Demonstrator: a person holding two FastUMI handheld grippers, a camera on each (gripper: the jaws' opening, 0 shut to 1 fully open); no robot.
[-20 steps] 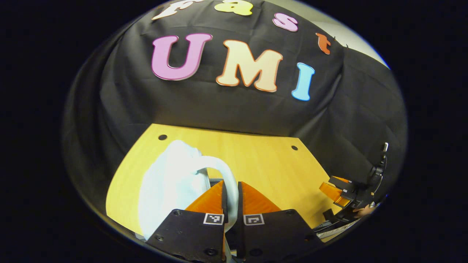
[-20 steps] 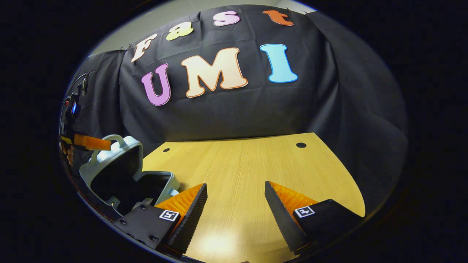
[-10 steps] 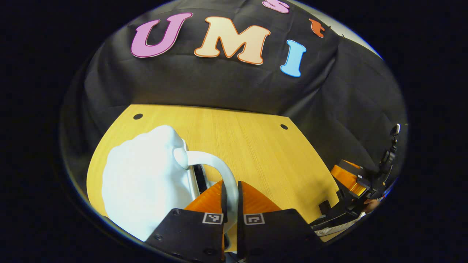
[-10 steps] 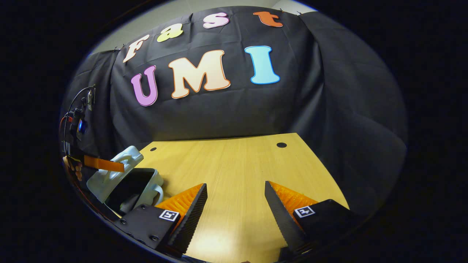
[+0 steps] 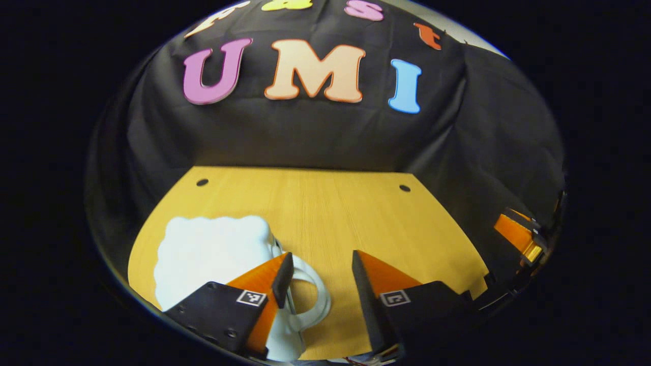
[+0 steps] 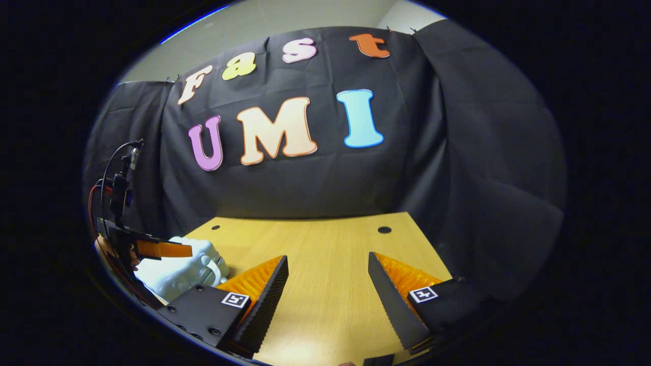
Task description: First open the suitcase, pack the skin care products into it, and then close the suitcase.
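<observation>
Left claw [image 5: 318, 264] hangs spread, its handle [image 5: 310, 300] loose between the fingers; right claw [image 6: 328, 269] is spread over bare tabletop [image 6: 325, 249]. The suitcase [image 5: 213, 254] lies shut at the tabletop's left — closing looks done, so next is withdrawing. Skin care products sit hidden inside, presumably.

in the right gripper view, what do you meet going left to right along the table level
The left tool held at the far left edge → the white suitcase, closed on the table → the bare wooden table between the right tool's open fingers.
</observation>
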